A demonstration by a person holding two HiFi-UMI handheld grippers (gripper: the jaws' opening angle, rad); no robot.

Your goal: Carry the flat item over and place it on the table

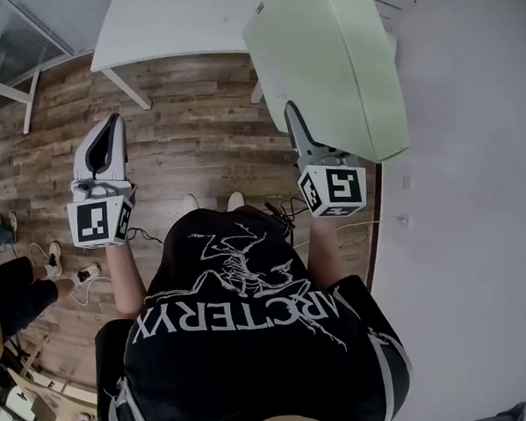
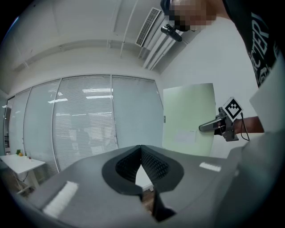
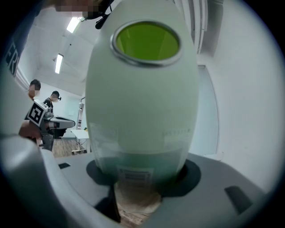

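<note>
In the head view, a bystander's dark-trousered legs (image 1: 17, 293) are seen at 9 o'clock on the brown wood-plank floor (image 1: 198, 138). Toward 10 o'clock the left gripper (image 1: 113, 123) is held up over that floor, its marker cube (image 1: 99, 221) nearest the person. In the left gripper view its dark ribbed jaws are pressed together at the tips, with nothing between them. At 12 o'clock stands the white rectangular table (image 1: 174, 25), well apart from both grippers, its near edge toward the person. At 1 o'clock the pale green flat plastic board (image 1: 325, 52) is carried in the air, tilted, overlapping the table's right end in the picture. Its lower end is pinched by the jaws of the right gripper (image 1: 291, 114). In the right gripper view the board rises from between the jaws, a printed label (image 3: 132, 174) lies at the clamped end and a lime-green oval (image 3: 145, 42) at the far end, toward 12 o'clock. A plain white wall (image 1: 471, 150) fills 3 o'clock
</note>
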